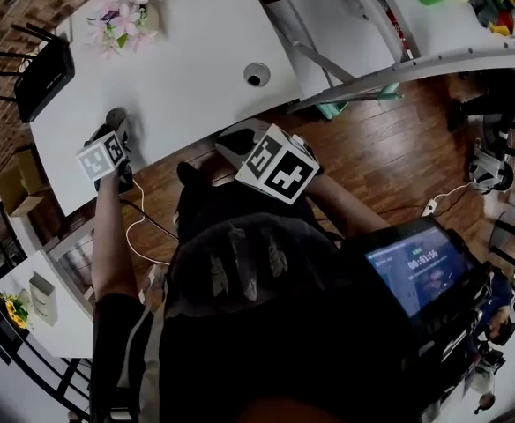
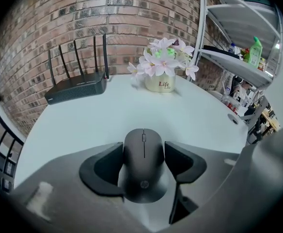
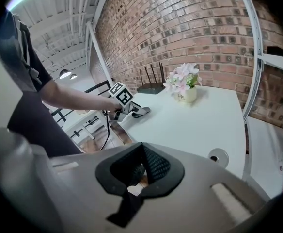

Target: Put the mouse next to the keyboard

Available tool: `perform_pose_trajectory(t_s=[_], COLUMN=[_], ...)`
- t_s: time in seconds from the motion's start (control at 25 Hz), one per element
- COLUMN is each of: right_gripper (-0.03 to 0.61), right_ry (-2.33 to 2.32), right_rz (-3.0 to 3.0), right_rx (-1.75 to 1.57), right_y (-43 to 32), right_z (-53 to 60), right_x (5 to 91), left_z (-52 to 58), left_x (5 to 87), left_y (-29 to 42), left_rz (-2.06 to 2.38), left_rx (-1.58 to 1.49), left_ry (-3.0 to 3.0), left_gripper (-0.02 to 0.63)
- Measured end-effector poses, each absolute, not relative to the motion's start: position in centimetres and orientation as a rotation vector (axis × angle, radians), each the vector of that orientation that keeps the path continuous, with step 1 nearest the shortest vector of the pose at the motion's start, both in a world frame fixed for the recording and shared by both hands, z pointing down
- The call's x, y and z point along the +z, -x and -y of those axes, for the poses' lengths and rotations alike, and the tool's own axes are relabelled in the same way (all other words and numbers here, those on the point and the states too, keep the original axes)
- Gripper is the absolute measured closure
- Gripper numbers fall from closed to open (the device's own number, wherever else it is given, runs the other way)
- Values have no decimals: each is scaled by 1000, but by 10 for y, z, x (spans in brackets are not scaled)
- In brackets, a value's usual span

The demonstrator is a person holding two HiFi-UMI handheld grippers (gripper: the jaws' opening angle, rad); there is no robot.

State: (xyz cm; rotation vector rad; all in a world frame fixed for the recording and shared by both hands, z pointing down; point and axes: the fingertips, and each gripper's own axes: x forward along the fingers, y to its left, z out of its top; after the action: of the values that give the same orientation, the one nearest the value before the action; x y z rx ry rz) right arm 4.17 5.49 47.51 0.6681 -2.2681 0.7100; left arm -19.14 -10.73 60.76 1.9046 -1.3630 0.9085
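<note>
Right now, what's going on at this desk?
A person is working with two handheld grippers. The left gripper has its jaws against both sides of a matte black wireless mouse, which sits near the front edge of the white table. The right gripper is shut and empty, held off the table's edge. A black router with antennas and a pot of pink flowers stand at the back. No keyboard shows in any view.

Black mouse (image 2: 142, 161), white table (image 2: 83, 125) — pink flowers (image 2: 163, 62)
</note>
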Motion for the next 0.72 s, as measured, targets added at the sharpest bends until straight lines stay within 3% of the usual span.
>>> perform_pose_trajectory(t_s=[0.72], right_gripper=[572], right_ry=[-680], right_rz=[2306], right_rx=[712], right_y=[-56], right_z=[-61], right_x=[468], left_z=[113], left_x=[584], left_y=[157], left_rz=[1492], left_rx=[822], left_ry=[-1941], left_gripper=[333])
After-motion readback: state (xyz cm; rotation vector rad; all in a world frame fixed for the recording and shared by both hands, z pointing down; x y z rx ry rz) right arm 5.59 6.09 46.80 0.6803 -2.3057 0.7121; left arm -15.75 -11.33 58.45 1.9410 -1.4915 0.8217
